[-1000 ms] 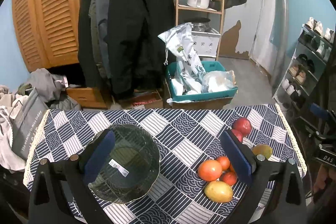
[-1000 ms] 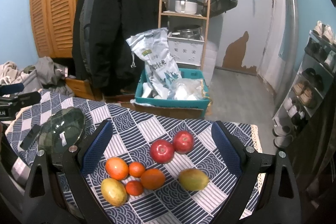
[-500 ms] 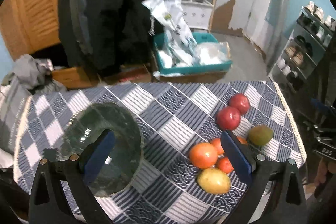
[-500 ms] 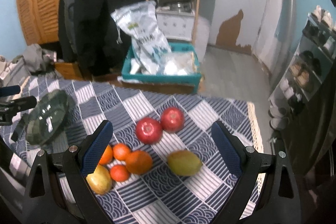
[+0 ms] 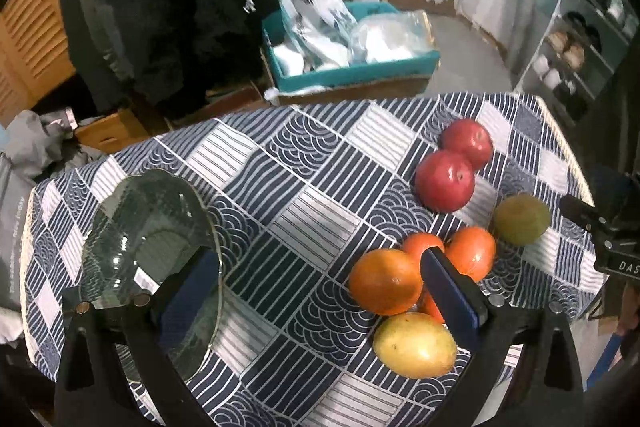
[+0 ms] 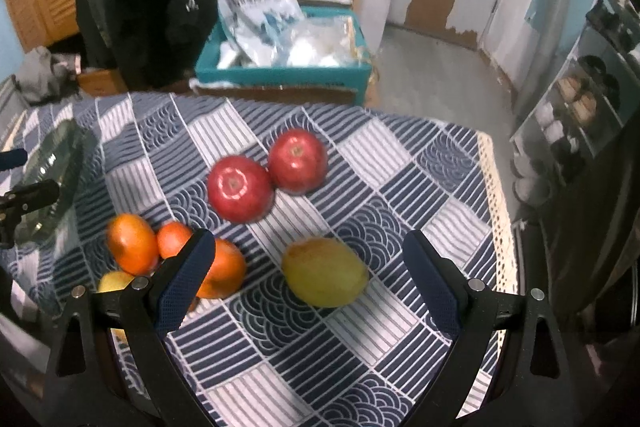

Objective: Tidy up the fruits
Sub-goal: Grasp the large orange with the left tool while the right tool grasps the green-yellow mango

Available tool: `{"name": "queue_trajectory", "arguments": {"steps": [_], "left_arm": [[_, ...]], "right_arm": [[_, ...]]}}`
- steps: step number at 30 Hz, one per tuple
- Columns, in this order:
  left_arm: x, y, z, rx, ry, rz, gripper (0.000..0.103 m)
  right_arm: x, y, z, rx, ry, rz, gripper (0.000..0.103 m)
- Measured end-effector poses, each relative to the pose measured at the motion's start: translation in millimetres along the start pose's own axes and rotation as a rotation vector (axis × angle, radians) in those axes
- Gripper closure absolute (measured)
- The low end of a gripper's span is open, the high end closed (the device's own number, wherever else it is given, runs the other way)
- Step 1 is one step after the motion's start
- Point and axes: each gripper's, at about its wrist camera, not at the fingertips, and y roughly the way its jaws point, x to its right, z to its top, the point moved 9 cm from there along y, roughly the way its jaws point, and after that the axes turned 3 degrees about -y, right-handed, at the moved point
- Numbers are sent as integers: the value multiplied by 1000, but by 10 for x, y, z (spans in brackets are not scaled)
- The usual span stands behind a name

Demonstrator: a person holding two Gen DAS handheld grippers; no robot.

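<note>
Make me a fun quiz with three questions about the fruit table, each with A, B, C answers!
1. Where is the glass bowl?
A. On the tablecloth, left of the fruit
B. On the floor
C. On top of the apples

2. How many red apples are there?
A. One
B. Two
C. Five

3. What is the right gripper doing?
A. Squeezing an apple
B. Open, holding nothing
C. Shut on the bowl

Answers:
1. A, the bowl sits on the checked tablecloth, apart from the fruit on the right.
2. B, two red apples lie side by side.
3. B, its fingers are spread wide with the yellow-green mango lying loose between them.
</note>
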Motion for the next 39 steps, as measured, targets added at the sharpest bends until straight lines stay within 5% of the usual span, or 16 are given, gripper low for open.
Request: {"name": "queue_trajectory", "arguments": {"steps": [21, 33, 39], "left_arm": [[370, 777, -386, -197, 72, -99, 2], [574, 960, -547, -278, 55, -225, 33], [588, 909, -528, -229, 110, -166, 34]], "right_arm": [[130, 961, -418, -238, 49, 48, 10], [122, 1152, -587, -275, 81, 66, 22], [124, 1101, -602, -236, 55, 46, 23]]}}
